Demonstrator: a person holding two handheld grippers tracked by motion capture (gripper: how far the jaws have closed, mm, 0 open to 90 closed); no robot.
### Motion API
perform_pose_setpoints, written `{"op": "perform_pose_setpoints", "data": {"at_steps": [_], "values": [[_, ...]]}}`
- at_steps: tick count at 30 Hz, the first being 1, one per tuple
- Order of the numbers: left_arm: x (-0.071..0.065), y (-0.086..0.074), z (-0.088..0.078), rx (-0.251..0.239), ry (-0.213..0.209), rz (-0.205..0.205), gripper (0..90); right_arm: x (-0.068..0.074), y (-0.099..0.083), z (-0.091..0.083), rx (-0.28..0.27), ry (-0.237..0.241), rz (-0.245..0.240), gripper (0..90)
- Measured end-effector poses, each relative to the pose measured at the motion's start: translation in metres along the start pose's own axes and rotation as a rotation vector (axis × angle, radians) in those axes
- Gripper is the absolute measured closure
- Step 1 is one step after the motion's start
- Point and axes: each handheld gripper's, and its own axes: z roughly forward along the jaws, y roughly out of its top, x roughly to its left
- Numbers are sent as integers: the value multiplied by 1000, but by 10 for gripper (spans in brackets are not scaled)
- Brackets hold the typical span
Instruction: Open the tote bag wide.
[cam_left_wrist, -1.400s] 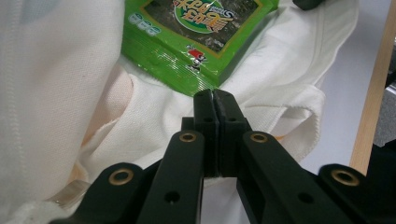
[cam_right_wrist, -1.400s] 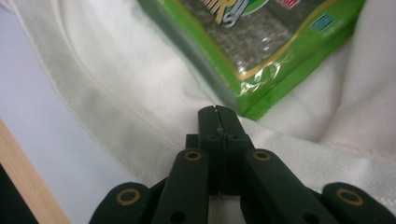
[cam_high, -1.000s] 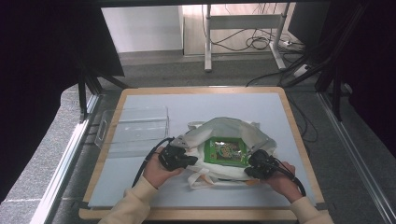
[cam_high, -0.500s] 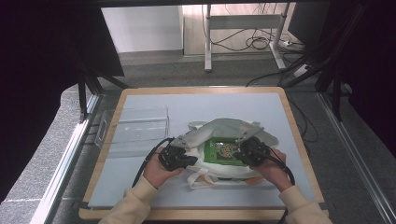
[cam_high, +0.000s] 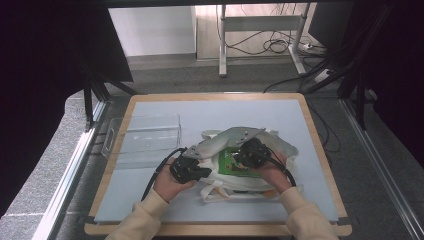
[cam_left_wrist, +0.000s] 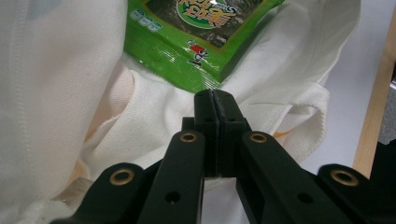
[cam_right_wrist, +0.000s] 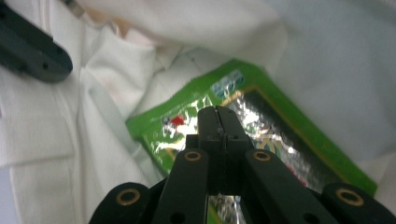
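A white cloth bag (cam_high: 286, 149) lies on the light table mat with a green snack packet (cam_high: 229, 167) in its open mouth. My left gripper (cam_high: 206, 173) sits at the bag's left side, jaws pressed together. In the left gripper view its tip (cam_left_wrist: 215, 95) rests at the bag's hem (cam_left_wrist: 154, 116), just short of the packet (cam_left_wrist: 187, 51); whether cloth is pinched I cannot tell. My right gripper (cam_high: 241, 160) hovers over the packet from the right, shut, with nothing between its jaws. In the right gripper view its tip (cam_right_wrist: 217, 112) points at the packet's shiny face (cam_right_wrist: 275, 126).
A clear plastic tray (cam_high: 145, 134) stands on the mat to the left of the bag. The mat (cam_high: 210, 110) has a wooden border, and cables and a desk frame lie on the floor beyond. The bag's handles (cam_high: 215, 192) trail toward the near edge.
My right gripper has moved left and a little up, from the bag's right edge to above the packet. The left gripper and the bag have stayed put.
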Motion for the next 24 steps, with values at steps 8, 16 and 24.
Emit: {"op": "perform_pose_setpoints", "data": {"at_steps": [8, 16, 24], "values": [[0, 0, 0, 1, -2, 0, 891, -5, 12, 13, -33, 21, 22, 895], [0, 0, 0, 3, -1, 6, 893, -3, 30, 30, -33, 25, 13, 895], [0, 1, 0, 4, -4, 12, 893, -7, 39, 54, -41, 0, 38, 896]]}}
